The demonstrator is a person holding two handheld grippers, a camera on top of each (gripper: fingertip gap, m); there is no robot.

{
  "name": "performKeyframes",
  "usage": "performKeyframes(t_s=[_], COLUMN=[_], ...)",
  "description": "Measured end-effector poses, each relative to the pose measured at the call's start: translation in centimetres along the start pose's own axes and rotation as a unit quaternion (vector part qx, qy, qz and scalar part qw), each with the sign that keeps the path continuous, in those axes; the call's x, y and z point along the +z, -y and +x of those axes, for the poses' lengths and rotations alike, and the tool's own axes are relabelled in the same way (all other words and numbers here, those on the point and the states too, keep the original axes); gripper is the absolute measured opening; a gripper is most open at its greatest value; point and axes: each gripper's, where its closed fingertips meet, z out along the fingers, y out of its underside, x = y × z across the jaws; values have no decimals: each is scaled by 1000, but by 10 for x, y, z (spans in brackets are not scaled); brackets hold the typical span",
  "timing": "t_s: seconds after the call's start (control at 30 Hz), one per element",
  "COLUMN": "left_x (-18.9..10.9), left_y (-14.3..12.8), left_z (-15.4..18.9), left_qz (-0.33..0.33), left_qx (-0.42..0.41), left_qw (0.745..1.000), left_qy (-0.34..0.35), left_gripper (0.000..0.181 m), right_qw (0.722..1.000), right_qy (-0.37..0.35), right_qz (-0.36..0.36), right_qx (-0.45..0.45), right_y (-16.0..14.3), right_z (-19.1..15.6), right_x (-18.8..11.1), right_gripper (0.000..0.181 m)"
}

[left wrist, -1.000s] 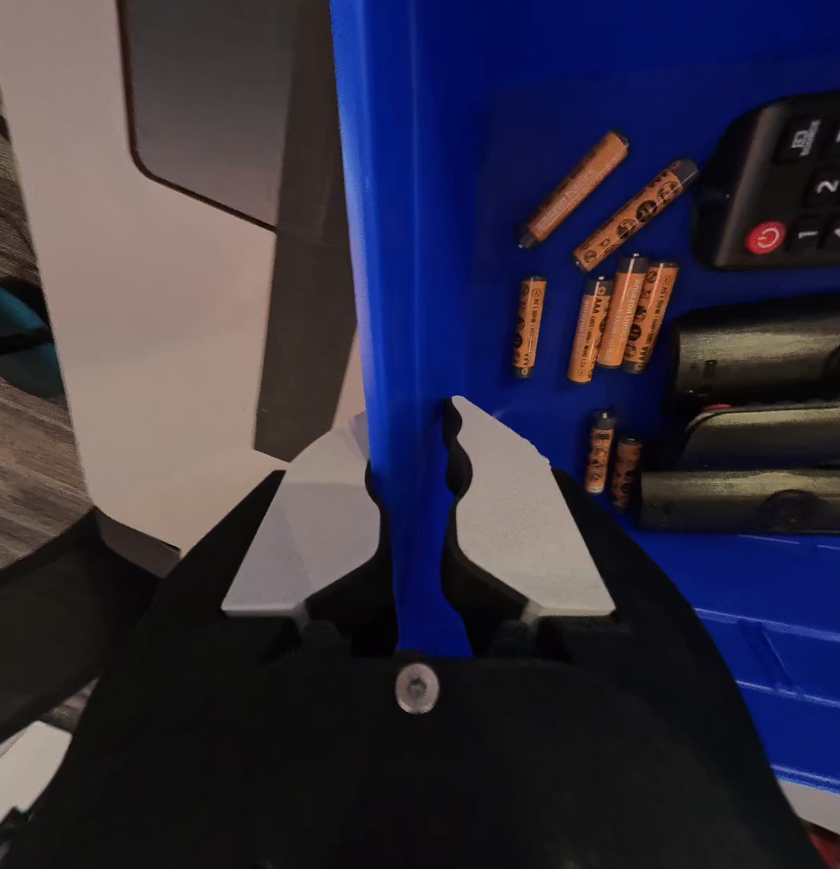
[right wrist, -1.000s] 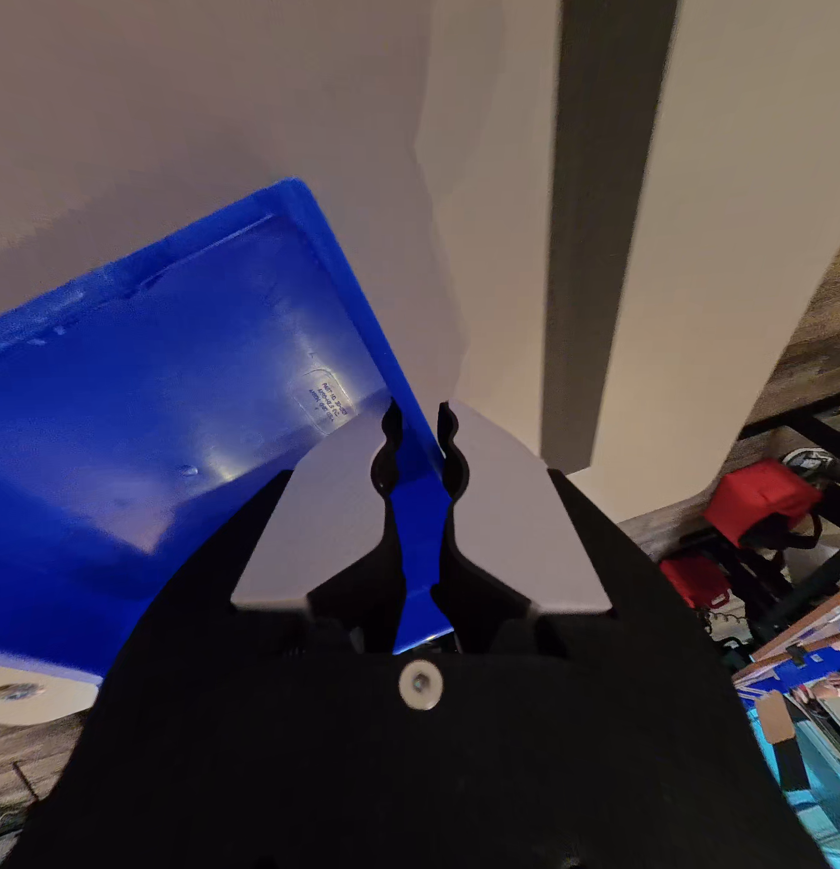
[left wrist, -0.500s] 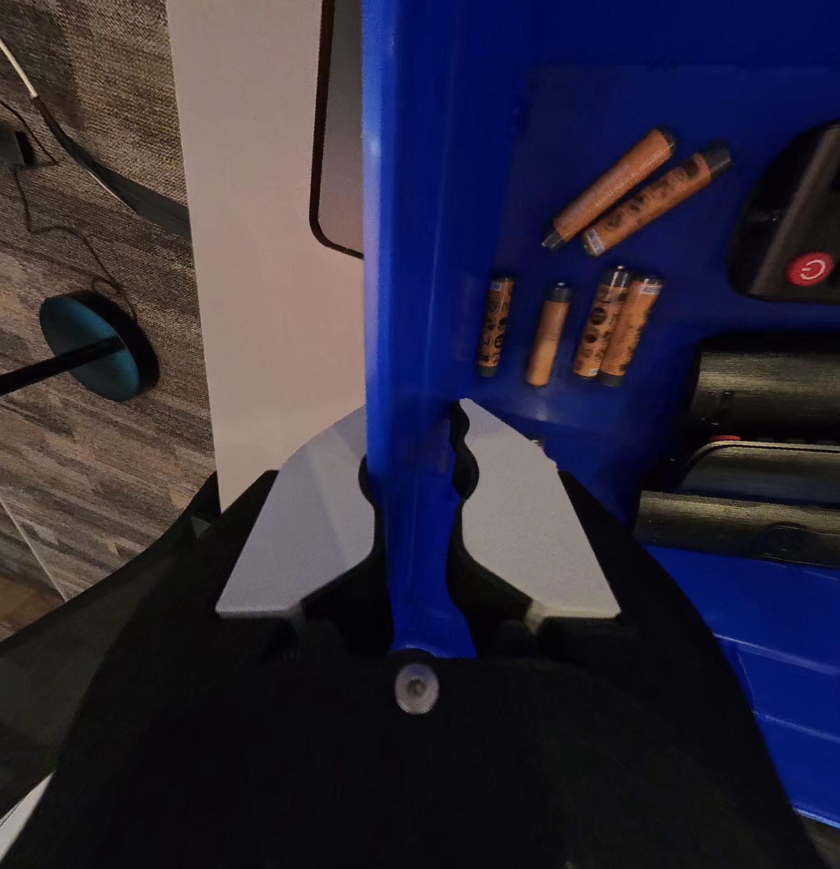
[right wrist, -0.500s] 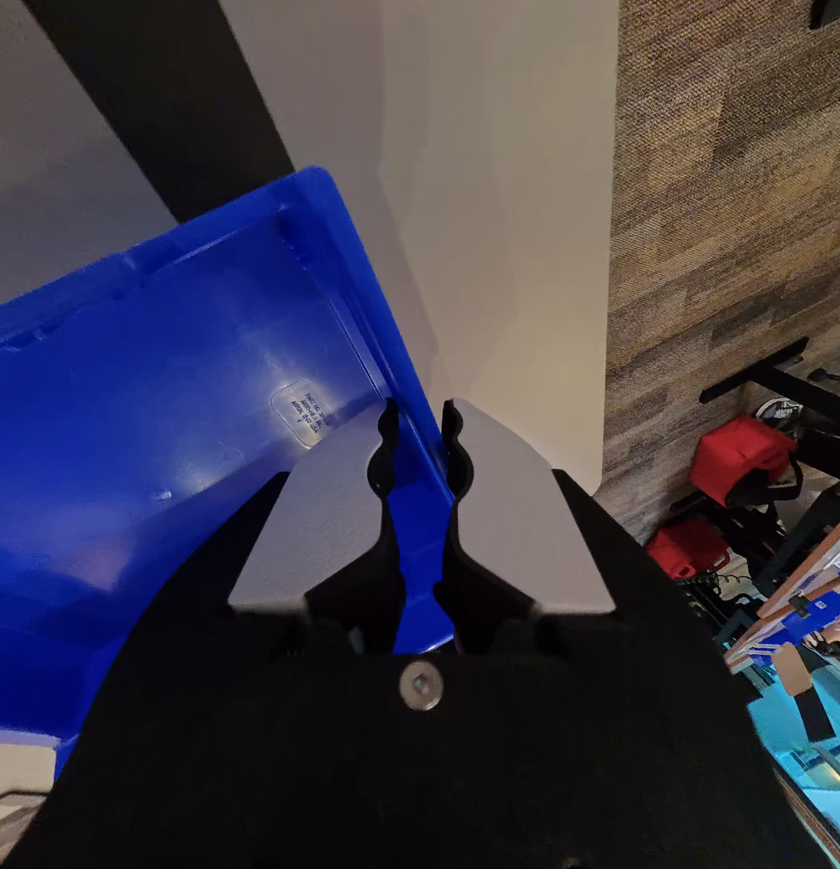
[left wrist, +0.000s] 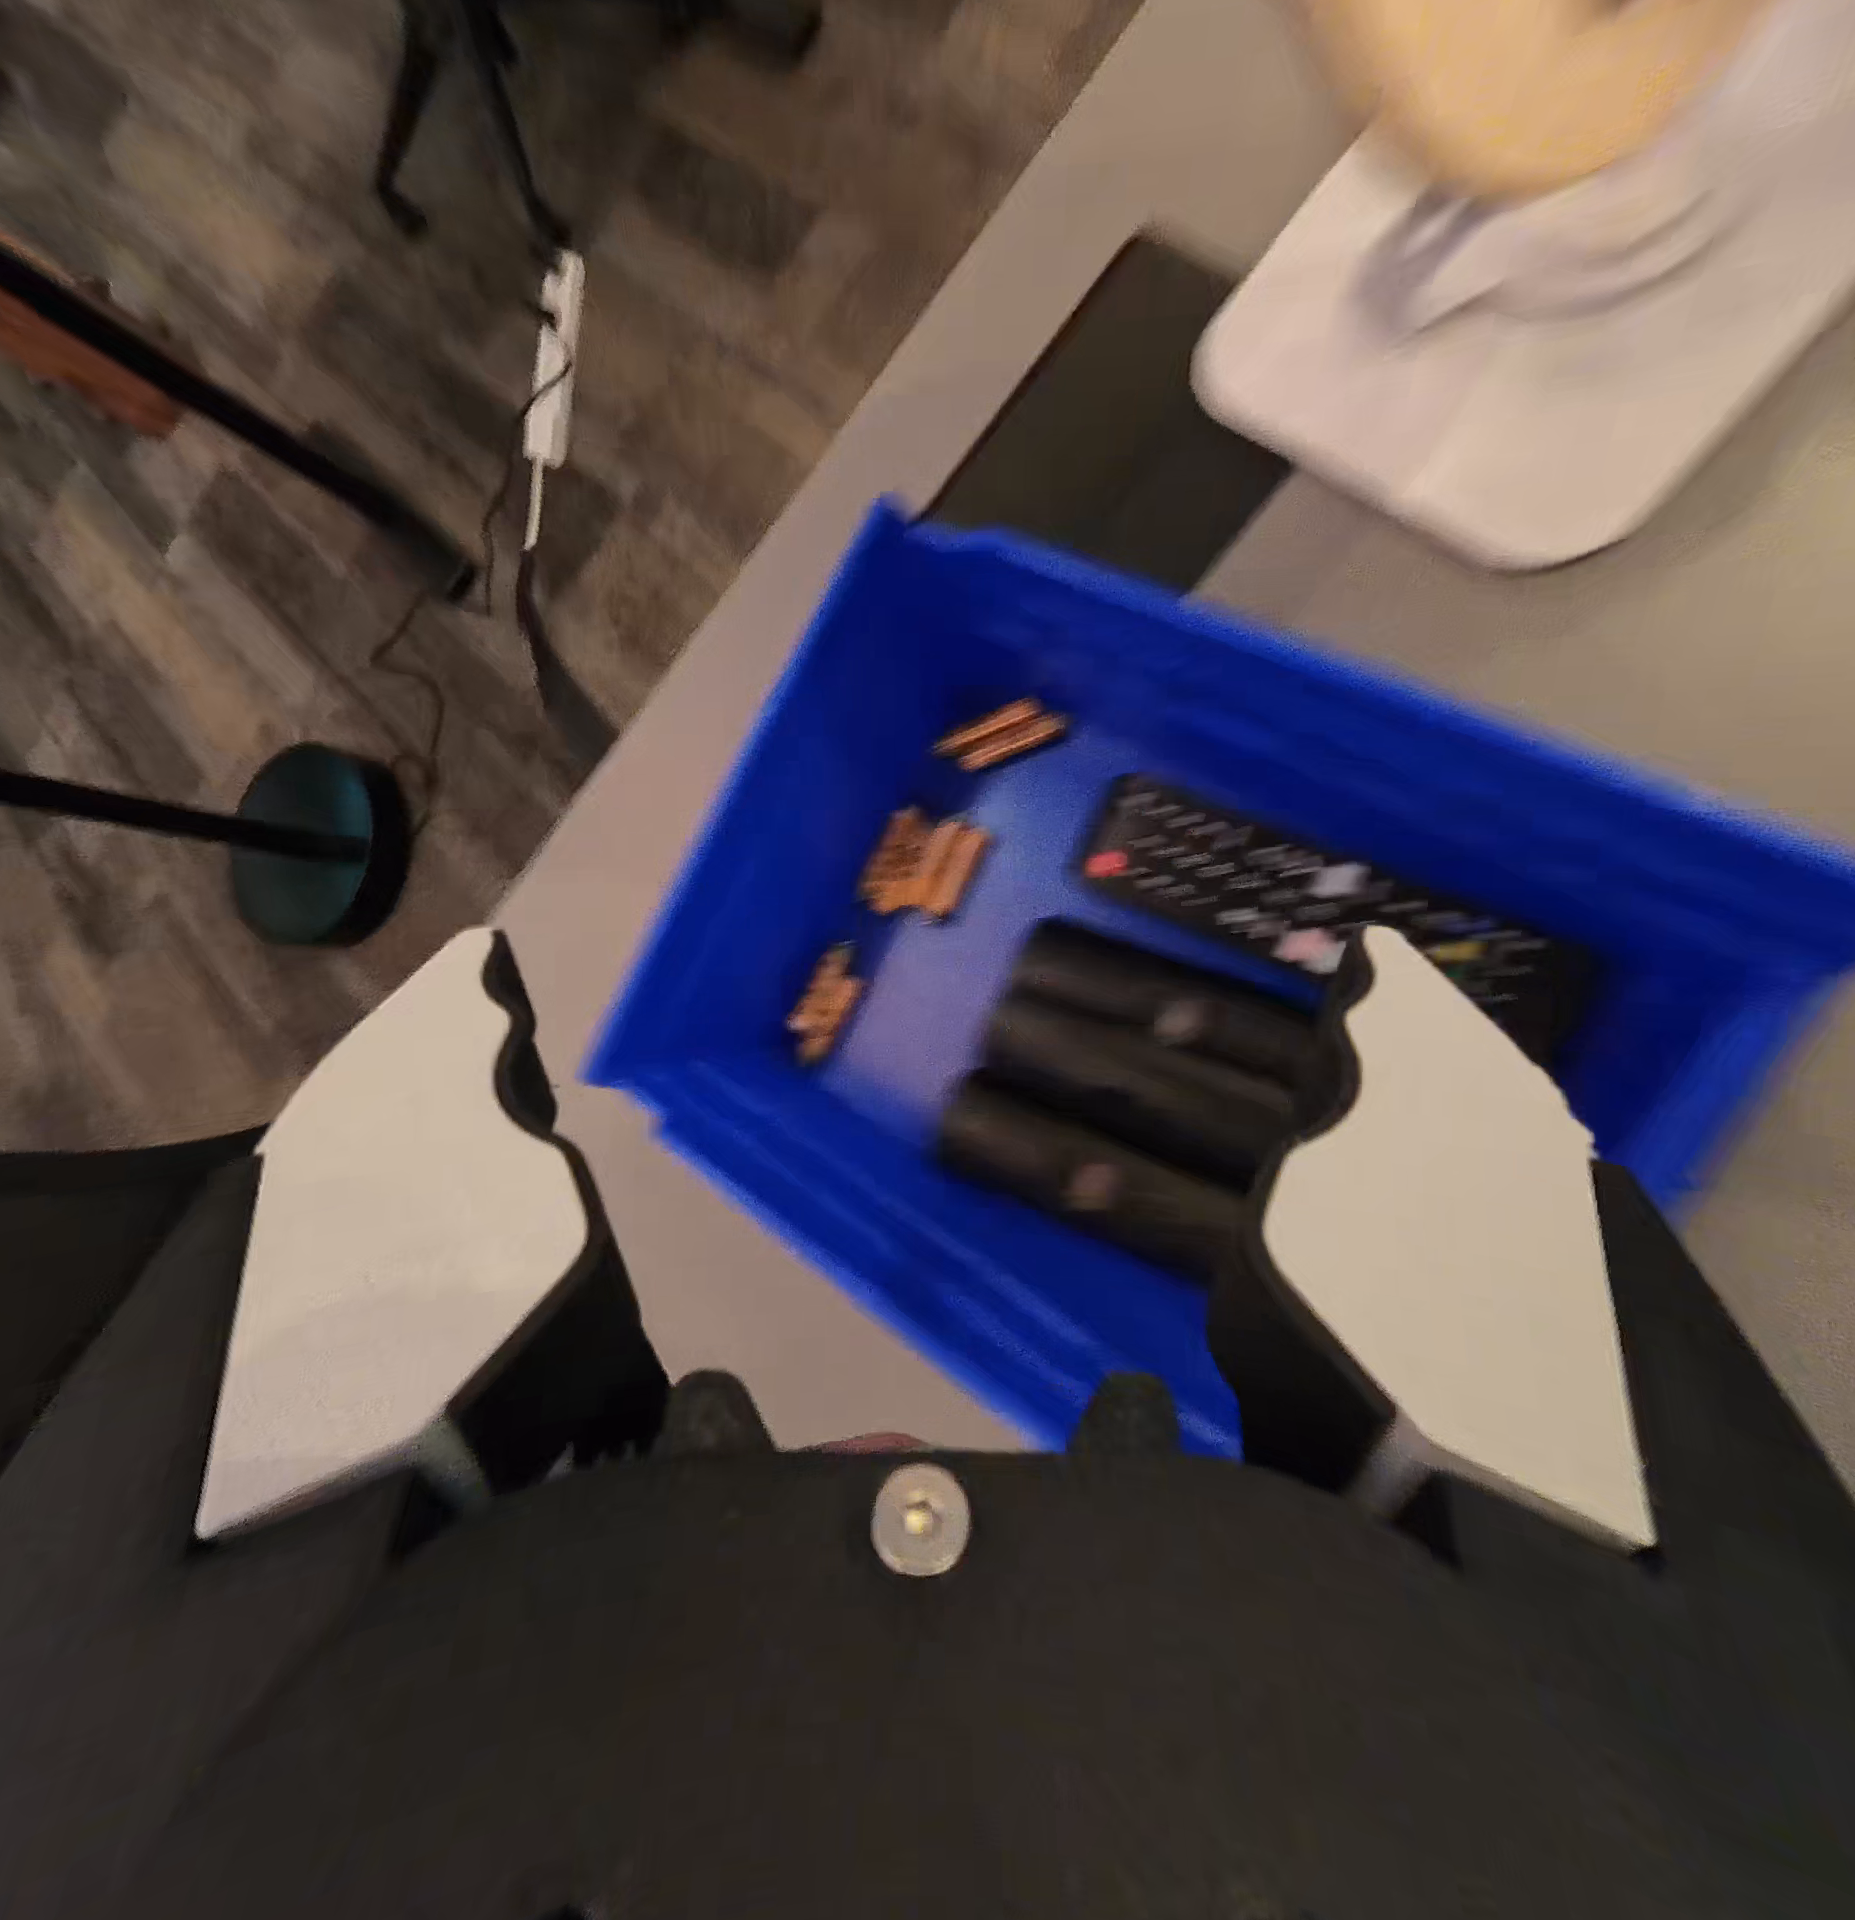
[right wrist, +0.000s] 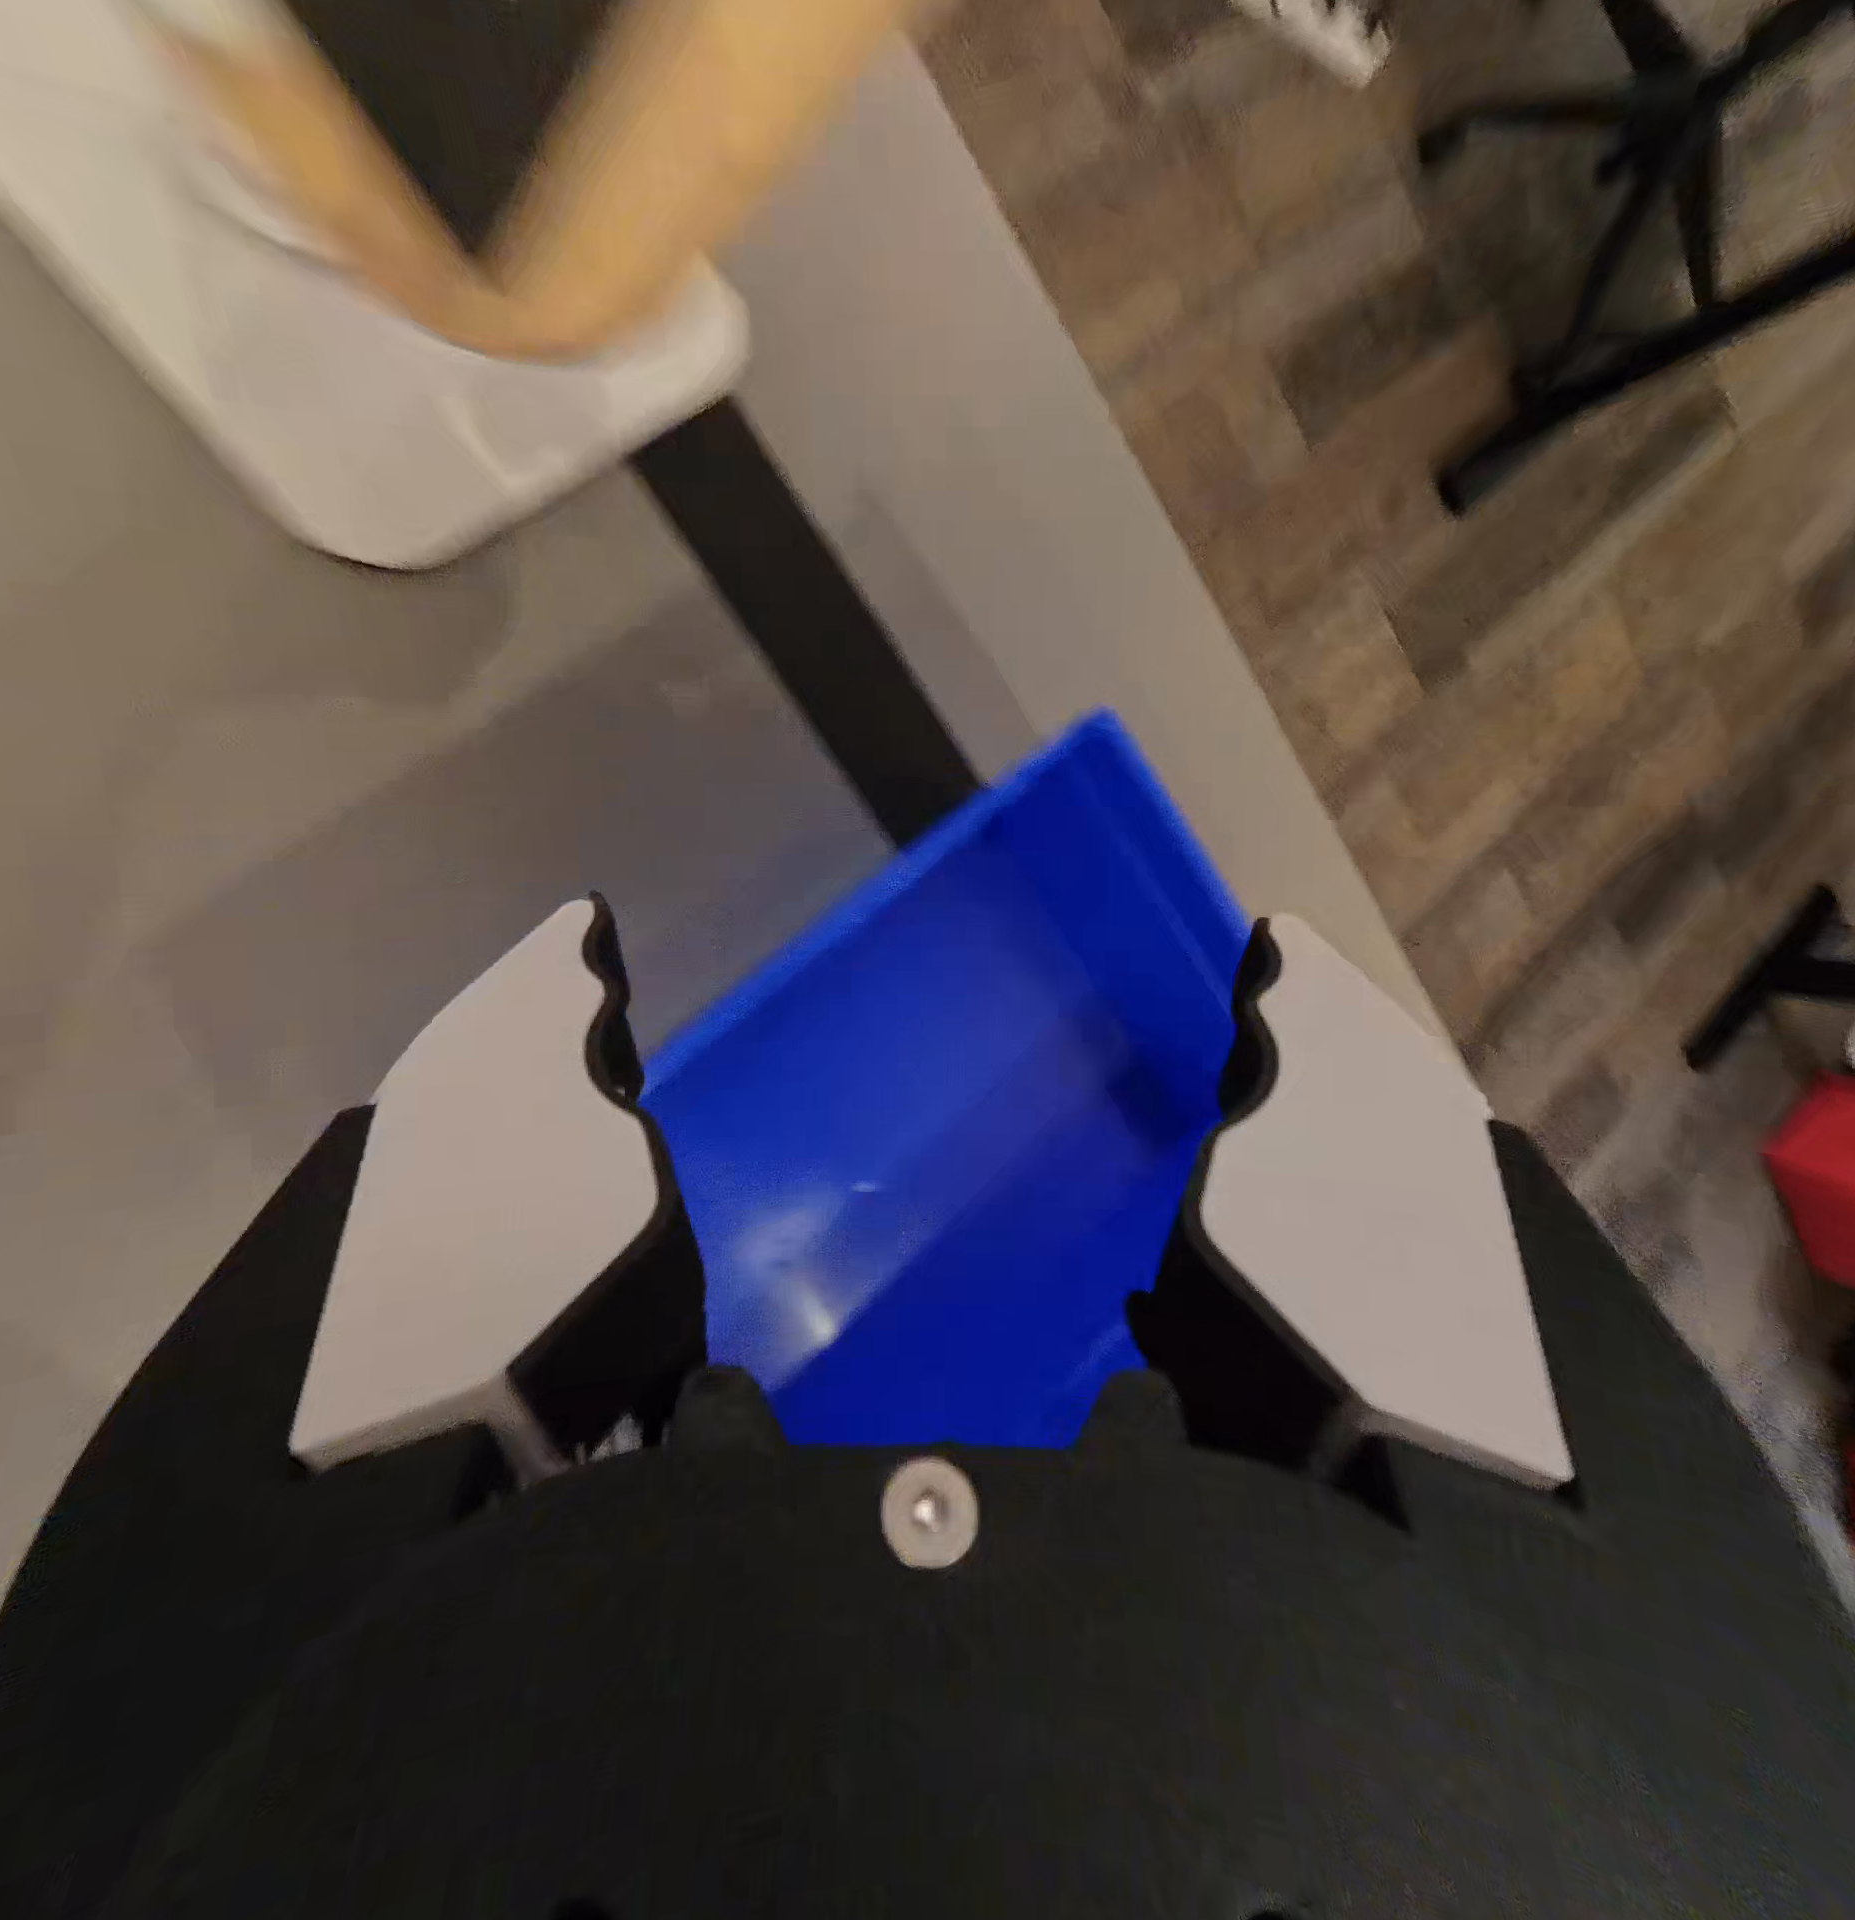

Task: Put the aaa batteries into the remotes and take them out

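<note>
Both grippers' jaws wide apart

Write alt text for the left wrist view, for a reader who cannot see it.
An open two-finger gripper hangs above a blue bin on a grey table, gripping nothing. The blurred bin holds orange batteries near its left end and black remotes to their right. Carpeted floor lies off the table's left edge.

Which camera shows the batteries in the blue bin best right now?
The left wrist view: the orange batteries lie in loose clusters on the blue bin floor, though blurred. The right wrist view shows only an empty end of the bin, no batteries.
</note>
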Motion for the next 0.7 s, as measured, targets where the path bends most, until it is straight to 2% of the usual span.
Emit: performKeyframes(t_s=[0.07,0.1,0.17,0.23,0.27,0.3,0.37,0.43,0.47,0.53,0.57,0.7], left_x=[-24,-31,-34,-23,-12,-1,27,52,66,97,102,114], left_y=[14,19,24,30,30,31,22,20,13,10,13,24], left_z=[79,114,188,259,292,322,367,394,401,390,390,385], left_qz=[46,63,80,96,95,95,50,29,-3,-32,-22,4], left_qx=[-25,-40,-47,-77,-90,-90,-88,-74,-65,-59,-44,-93], left_qw=[996,993,988,975,968,962,958,959,963,983,985,987], left_qy=[-76,-90,-126,-184,-213,-240,-269,-272,-262,-173,-164,-127], left_gripper=[124,111,117,108,110,117,129,122,124,113,118,122], right_qw=[999,998,993,981,974,970,967,959,959,958,962,975], right_qy=[17,43,100,173,197,211,211,219,213,205,192,128], right_qz=[31,38,60,88,105,112,119,141,139,141,132,96], right_qx=[6,6,12,20,33,48,78,113,124,143,144,156], right_y=[11,12,11,9,9,6,-3,-6,-10,-13,-18,-35], right_z=[-55,-89,-159,-227,-254,-276,-302,-318,-320,-322,-319,-306], right_x=[-22,-28,-30,-26,-21,-14,5,22,31,45,54,83], right_gripper=[107,109,113,127,127,127,136,141,142,143,146,142])
